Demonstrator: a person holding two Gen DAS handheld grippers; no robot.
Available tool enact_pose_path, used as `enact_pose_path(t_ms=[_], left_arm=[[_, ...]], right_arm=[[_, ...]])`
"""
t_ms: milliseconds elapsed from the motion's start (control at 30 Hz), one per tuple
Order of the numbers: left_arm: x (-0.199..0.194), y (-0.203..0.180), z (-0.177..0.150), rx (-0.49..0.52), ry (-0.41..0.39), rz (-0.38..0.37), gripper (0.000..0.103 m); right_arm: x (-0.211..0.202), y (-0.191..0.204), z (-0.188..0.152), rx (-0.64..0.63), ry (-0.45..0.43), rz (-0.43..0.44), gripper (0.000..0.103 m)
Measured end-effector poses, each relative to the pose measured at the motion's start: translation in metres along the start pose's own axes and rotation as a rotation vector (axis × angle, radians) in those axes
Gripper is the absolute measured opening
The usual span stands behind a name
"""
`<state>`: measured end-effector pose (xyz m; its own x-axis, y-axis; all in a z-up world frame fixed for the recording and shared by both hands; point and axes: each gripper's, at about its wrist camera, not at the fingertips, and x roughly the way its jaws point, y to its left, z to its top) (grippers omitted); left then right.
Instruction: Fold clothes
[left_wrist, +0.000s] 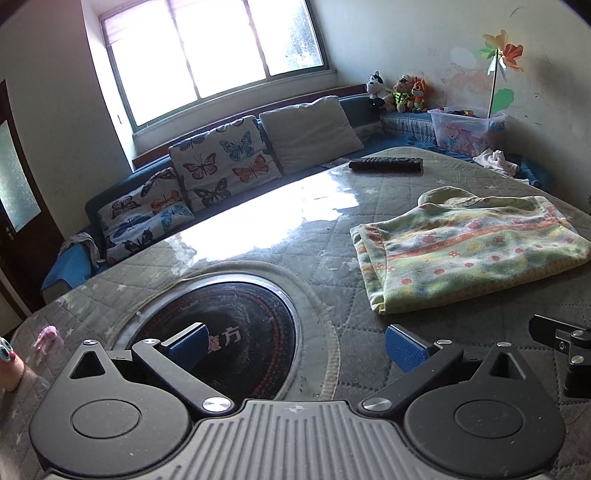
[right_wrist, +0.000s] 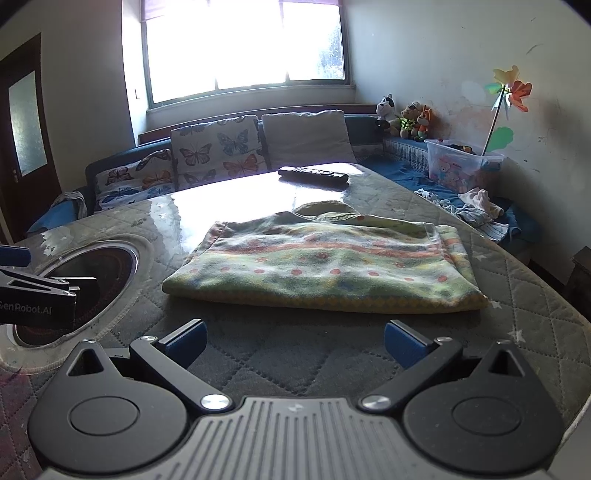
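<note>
A folded green fleece garment (left_wrist: 469, 251) with orange stripes and small flowers lies flat on the quilted table cover (left_wrist: 332, 236). In the right wrist view the same garment (right_wrist: 325, 269) sits straight ahead, just beyond the fingertips. My left gripper (left_wrist: 295, 345) is open and holds nothing; it hovers over a round black hotplate (left_wrist: 229, 339), left of the garment. My right gripper (right_wrist: 295, 341) is open too, low over the cover in front of the garment's near edge. The left gripper (right_wrist: 40, 291) shows at the left edge of the right wrist view.
A black remote (left_wrist: 386, 163) lies at the table's far side. Behind stands a blue sofa with butterfly cushions (left_wrist: 221, 158). At the right are a clear plastic toy box (left_wrist: 469, 129), plush toys (left_wrist: 399, 92), a pinwheel (left_wrist: 500, 55) and loose clothes (right_wrist: 476, 206).
</note>
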<state>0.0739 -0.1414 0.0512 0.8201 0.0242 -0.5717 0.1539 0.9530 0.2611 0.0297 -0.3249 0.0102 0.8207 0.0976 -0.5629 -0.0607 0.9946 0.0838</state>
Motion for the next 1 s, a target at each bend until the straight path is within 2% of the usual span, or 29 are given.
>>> enact_pose_path(t_ms=[1000], left_arm=[[-0.002,-0.008,0.011,0.025,-0.050,0.000,0.103]], right_arm=[[0.006,0.004,0.009,0.005,-0.012,0.013,0.103]])
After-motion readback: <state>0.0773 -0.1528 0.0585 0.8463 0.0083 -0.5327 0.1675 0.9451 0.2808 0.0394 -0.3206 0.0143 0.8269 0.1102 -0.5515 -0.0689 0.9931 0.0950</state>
